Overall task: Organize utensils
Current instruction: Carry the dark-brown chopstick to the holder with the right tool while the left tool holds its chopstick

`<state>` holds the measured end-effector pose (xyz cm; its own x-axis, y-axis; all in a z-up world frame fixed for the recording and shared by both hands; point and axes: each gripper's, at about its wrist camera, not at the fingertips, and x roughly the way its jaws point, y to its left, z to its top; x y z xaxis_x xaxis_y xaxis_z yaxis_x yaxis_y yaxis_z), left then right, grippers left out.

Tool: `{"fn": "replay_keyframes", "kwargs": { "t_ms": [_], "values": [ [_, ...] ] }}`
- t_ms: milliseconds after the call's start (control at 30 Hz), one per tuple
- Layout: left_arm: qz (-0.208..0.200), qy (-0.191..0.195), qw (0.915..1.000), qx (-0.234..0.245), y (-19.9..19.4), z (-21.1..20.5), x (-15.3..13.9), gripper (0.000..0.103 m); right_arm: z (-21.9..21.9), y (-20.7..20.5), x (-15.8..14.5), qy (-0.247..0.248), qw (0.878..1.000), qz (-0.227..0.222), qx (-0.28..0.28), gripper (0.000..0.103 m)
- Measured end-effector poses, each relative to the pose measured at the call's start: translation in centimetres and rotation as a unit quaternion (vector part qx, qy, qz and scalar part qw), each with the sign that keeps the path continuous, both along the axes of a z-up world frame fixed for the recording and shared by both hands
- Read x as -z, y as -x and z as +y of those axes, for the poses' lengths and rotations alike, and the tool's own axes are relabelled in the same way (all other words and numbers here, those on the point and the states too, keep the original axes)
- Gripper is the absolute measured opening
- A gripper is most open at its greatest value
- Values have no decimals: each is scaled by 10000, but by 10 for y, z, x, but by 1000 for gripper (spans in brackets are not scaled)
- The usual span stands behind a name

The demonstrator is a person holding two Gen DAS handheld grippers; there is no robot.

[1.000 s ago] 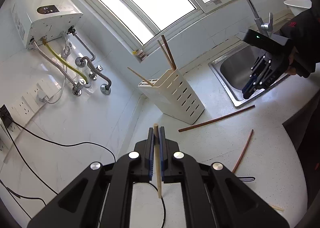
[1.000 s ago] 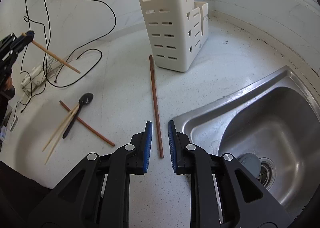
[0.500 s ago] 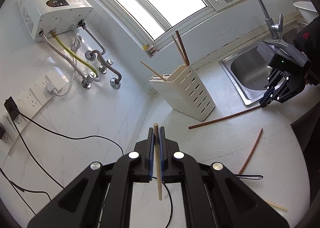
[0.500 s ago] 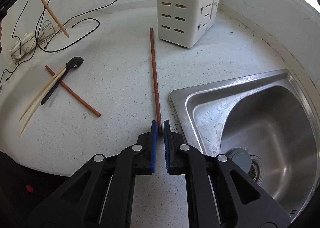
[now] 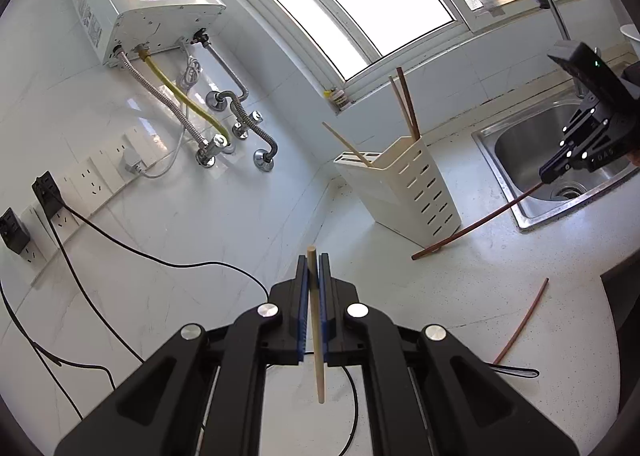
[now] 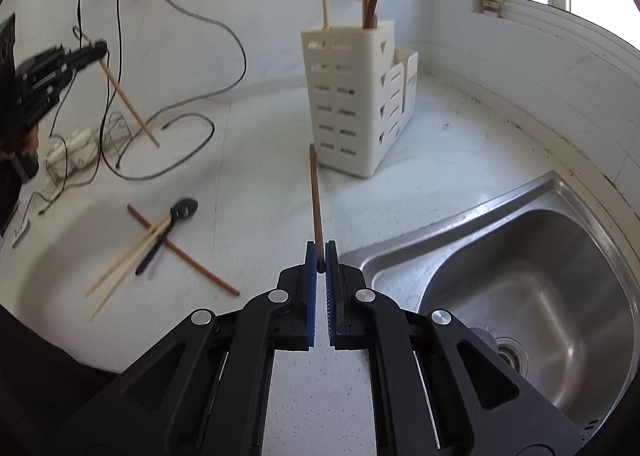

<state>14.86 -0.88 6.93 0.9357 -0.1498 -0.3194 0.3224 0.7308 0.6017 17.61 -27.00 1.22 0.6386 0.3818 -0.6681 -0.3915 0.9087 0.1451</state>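
In the right wrist view, at the far left, the left gripper (image 6: 94, 50) is clenched on a pale chopstick (image 6: 128, 106) near its top end, so the long free part hangs slanting down over the cables (image 6: 176, 124), ready, I judge, to be lowered tip-first into a slot. Lower left on the counter (image 6: 248, 192) lie the loose utensils not yet sorted: 2 pale chopsticks (image 6: 124, 262) crossing a brown chopstick (image 6: 180, 250), with a black spoon (image 6: 168, 232) over them. In the middle, the right gripper (image 6: 321, 256) is clamped on the near end of another dark brown chopstick (image 6: 315, 192); pinching it at 1 end leaves the far tip free, pointing toward the base of the white utensil holder (image 6: 344, 100). In the left wrist view that tip looks close to or on the counter beside the holder; I cannot tell which. The holder stands upright between wall and sink (image 6: 540, 276) and already carries 3 sticks, leaning against its rim. Each hand thus carries 1 chopstick bound for the holder, so the task seems partway through.
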Motion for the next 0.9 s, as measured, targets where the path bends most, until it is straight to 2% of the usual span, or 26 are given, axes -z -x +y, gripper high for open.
{"fn": "replay_keyframes", "kwargs": {
  "t_ms": [200, 467, 733, 900],
  "values": [
    [-84, 130, 9997, -181, -2, 3, -6, 5, -10, -6, -43, -624, 9962, -550, 268, 4],
    [-153, 304, 9986, -404, -1, 5, -12, 5, -10, -25, -69, -1216, 9858, -954, 661, 4],
    [-209, 490, 9962, -693, -7, 11, -17, 5, -9, -46, -93, -1363, 9751, -1379, 1079, 4],
    [-261, 618, 9942, -846, -9, 15, -19, 5, -4, -54, -100, -1291, 9746, -1448, 1120, 4]
  ]
}}
